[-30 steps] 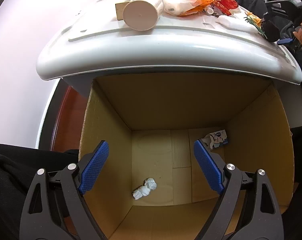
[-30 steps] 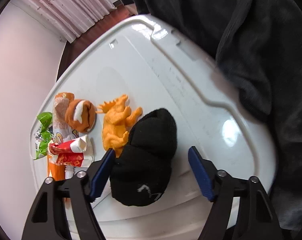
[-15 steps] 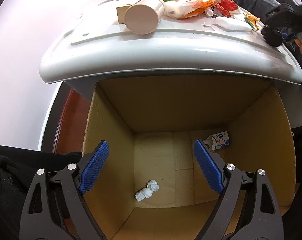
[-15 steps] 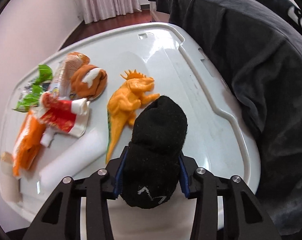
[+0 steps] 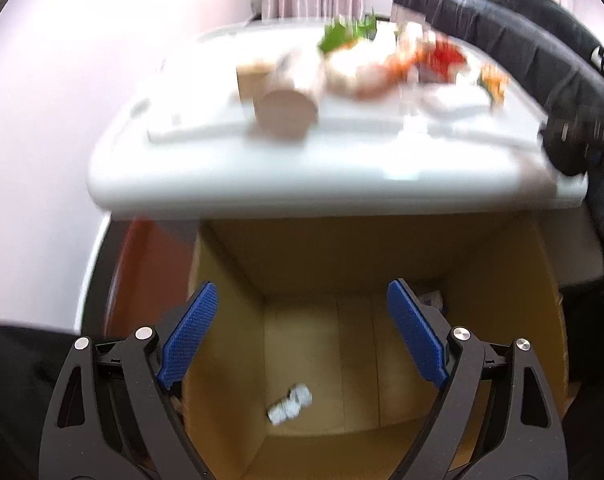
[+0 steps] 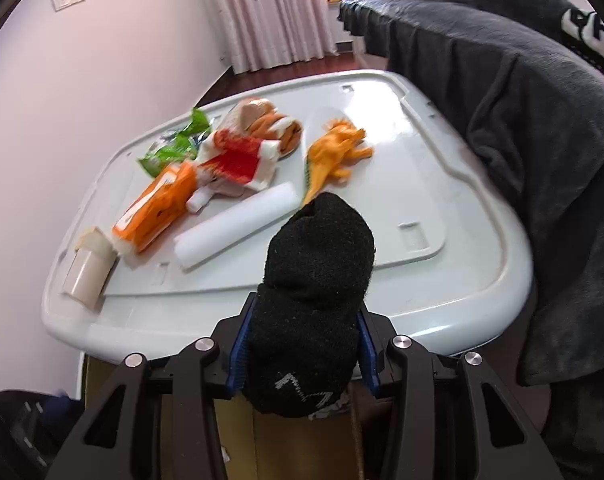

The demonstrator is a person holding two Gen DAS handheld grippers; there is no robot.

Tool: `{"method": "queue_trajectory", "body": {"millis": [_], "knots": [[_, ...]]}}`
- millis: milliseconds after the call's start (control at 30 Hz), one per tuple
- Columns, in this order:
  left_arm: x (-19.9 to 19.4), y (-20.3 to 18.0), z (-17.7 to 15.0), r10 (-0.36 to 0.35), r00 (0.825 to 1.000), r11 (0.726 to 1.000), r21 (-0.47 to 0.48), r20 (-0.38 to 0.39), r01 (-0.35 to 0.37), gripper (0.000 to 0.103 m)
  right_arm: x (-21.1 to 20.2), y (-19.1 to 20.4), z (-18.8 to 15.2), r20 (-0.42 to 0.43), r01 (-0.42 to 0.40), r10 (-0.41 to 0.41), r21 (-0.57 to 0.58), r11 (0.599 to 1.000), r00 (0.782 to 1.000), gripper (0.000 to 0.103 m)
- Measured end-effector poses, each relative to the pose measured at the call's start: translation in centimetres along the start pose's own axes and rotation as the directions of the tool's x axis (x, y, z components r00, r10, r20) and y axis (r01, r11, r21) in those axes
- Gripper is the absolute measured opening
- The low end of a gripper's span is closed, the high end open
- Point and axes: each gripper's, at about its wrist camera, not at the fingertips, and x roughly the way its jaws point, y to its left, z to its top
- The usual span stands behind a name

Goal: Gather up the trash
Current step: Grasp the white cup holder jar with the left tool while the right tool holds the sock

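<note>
My right gripper (image 6: 302, 344) is shut on a rolled black sock (image 6: 314, 296), held just off the near edge of the white lid (image 6: 422, 208) and above the cardboard box (image 6: 286, 440). In the left wrist view my left gripper (image 5: 302, 332) stands open with nothing between its fingers, over the open cardboard box (image 5: 238, 320). A crumpled white tissue (image 5: 290, 400) and a small blue-and-white wrapper (image 5: 432, 300) lie on the box floor. The sock and right gripper show blurred at the right (image 5: 570, 148).
On the lid lie a beige cup on its side (image 6: 88, 272), an orange wrapper (image 6: 158, 208), a red-and-white wrapper (image 6: 238, 160), a green wrapper (image 6: 174, 148), a white roll (image 6: 238, 224) and an orange toy dinosaur (image 6: 334, 152). Dark cloth (image 6: 522, 120) drapes the right side.
The right gripper closed on the black sock, rolled, and carried it off the lid toward the near edge over the box. The left gripper rose a little, staying open.
</note>
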Motion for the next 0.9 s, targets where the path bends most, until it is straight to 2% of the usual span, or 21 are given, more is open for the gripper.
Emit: {"method": "queue_trajectory", "body": {"millis": [100, 300, 433, 600, 667, 700, 733, 767, 900], "knots": [[-0.3, 0.7, 3.5, -0.004, 0.999, 1.000, -0.012, 0.033, 0.004, 0.085, -0.2, 0.1, 0.3, 0.009, -0.034, 0.034, 0.002, 0.999, 0.999, 0.044], [3.7, 1.8, 10.6, -0.057, 0.998, 0.998, -0.031, -0.019, 0.056, 0.085, -0.8, 0.3, 0.6, 0.020, -0.078, 0.078, 0.021, 0.997, 0.997, 0.044], [7.1, 1.8, 12.5, -0.097, 0.990, 0.995, -0.032, -0.101, 0.094, 0.085, -0.8, -0.2, 0.8, 0.021, -0.092, 0.091, 0.054, 0.994, 0.996, 0.044], [9.0, 1.2, 13.5, -0.105, 0.986, 0.994, -0.008, -0.125, 0.105, 0.084, -0.6, -0.2, 0.9, 0.011, -0.098, 0.097, 0.052, 0.994, 0.995, 0.045], [9.5, 1.0, 13.4, -0.095, 0.987, 0.995, 0.001, -0.130, 0.096, 0.074, -0.3, 0.1, 0.8, 0.004, -0.094, 0.094, 0.045, 0.995, 0.996, 0.045], [9.4, 0.6, 13.3, -0.064, 0.992, 0.997, 0.035, -0.109, 0.068, 0.058, -0.2, 0.2, 0.8, 0.000, -0.090, 0.090, 0.041, 0.995, 0.996, 0.045], [9.4, 0.5, 13.3, -0.062, 0.994, 0.996, 0.051, -0.094, 0.067, 0.048, 0.0, 0.3, 0.7, -0.002, -0.086, 0.087, 0.039, 0.995, 0.996, 0.045], [9.2, 0.4, 13.1, -0.073, 0.994, 0.995, 0.057, -0.081, 0.077, 0.046, 0.1, 0.3, 0.7, -0.007, -0.084, 0.084, 0.038, 0.996, 0.996, 0.045], [8.7, 0.0, 12.3, -0.039, 0.999, 0.998, 0.047, -0.036, 0.041, 0.046, 0.6, 0.8, 0.5, -0.015, -0.077, 0.077, 0.030, 0.997, 0.997, 0.045]]}}
